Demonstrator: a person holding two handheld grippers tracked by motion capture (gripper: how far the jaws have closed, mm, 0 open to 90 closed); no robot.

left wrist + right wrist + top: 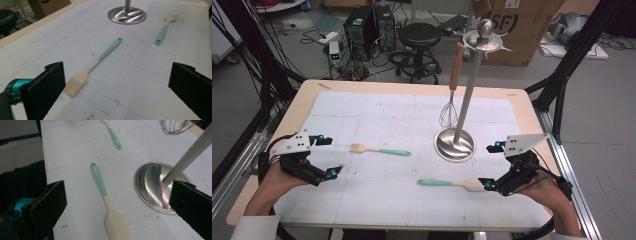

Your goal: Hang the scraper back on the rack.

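two hand-held grippers frame the near edge of a white gridded table (pixel 377 107). left gripper (pixel 327 157), jaws wide apart and holding nothing, faces a pastry brush (pixel 379 149) lying flat just ahead of it, bristles toward the gripper. right gripper (pixel 492 165), jaws likewise spread and unloaded, sits just beside the pale blade of a spatula (pixel 451 183) with a mint handle. from above, a whisk (pixel 452 85) hangs from the top ring of a steel stand (pixel 455 144). the right gripper view catches just the whisk's wire loops, while the left gripper view shows the stand's base and both utensils on the mat.
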